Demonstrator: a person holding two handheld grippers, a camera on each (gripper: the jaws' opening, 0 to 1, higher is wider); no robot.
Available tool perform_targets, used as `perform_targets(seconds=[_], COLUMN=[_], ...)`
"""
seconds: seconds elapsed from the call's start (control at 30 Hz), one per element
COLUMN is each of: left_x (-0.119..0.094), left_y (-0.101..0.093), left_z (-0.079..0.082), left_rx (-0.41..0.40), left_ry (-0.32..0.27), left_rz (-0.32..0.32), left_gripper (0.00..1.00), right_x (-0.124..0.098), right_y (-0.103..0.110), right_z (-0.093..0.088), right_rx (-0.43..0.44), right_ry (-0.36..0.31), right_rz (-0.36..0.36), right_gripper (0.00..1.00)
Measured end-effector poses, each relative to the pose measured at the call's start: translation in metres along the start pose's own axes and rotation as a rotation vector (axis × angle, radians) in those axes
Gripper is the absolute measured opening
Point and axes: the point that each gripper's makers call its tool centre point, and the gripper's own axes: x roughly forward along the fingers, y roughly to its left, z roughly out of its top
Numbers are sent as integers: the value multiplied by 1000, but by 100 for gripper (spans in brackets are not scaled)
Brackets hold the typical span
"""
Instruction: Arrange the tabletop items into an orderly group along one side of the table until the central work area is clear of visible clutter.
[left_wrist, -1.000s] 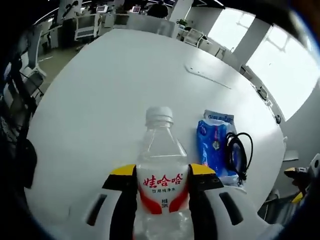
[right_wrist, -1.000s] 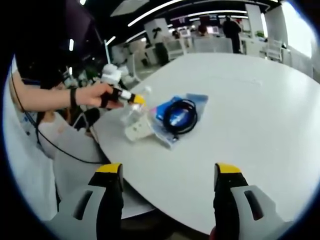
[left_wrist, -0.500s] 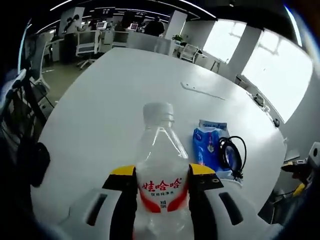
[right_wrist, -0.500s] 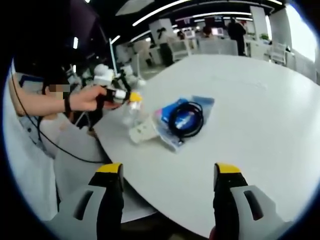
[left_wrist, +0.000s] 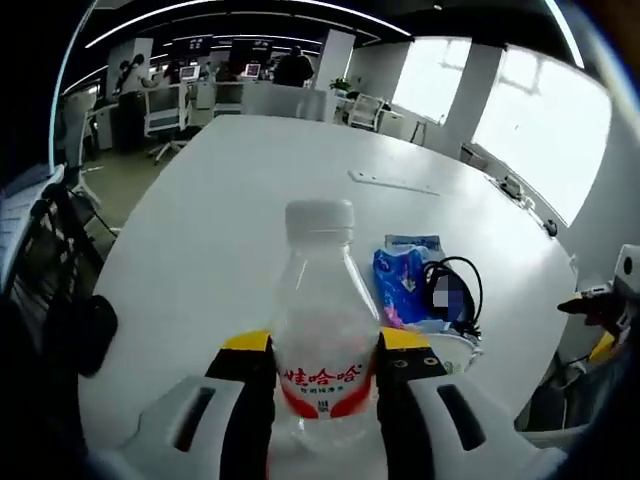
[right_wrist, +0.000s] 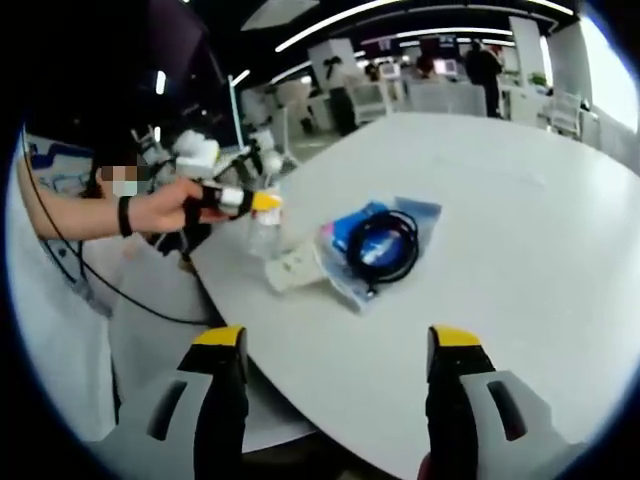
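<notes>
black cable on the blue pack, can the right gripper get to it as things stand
Probably yes. The right gripper is open and holds nothing, and bare table lies between it and the black cable; the left gripper sits off to one side.

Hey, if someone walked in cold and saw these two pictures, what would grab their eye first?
Probably the clear water bottle with its red label, clamped upright between the left tool's yellow-tipped jaws and dominating the left gripper view. Next, the blue packet with a coiled black cable lying on it, near the white table's edge. The right tool hangs open over that edge.
</notes>
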Motion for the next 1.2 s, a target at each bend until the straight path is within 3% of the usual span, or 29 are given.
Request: perform_targets(seconds=[0.67,0.9,1.03,1.2], left_x=[-24,-30,-33,-39], left_y=[-6,-11,-17,-17], left_z=[-18,-26,-32,-39], left_rx=[66,127,228,230], left_ry=[-32,-35,-24,-24], left_rz=[2,14,18,27], left_gripper=[38,38,38,38], right_x=[-2,-2,-1,-1], right_y=[-1,-1,1,2], right_z=[0,-2,-1,-2], right_rx=[-7,-4,-4,-1], right_ry=[-6,-6,-5,-8], right_rz=[-1,-2,1,1], right_gripper=[71,71,71,71])
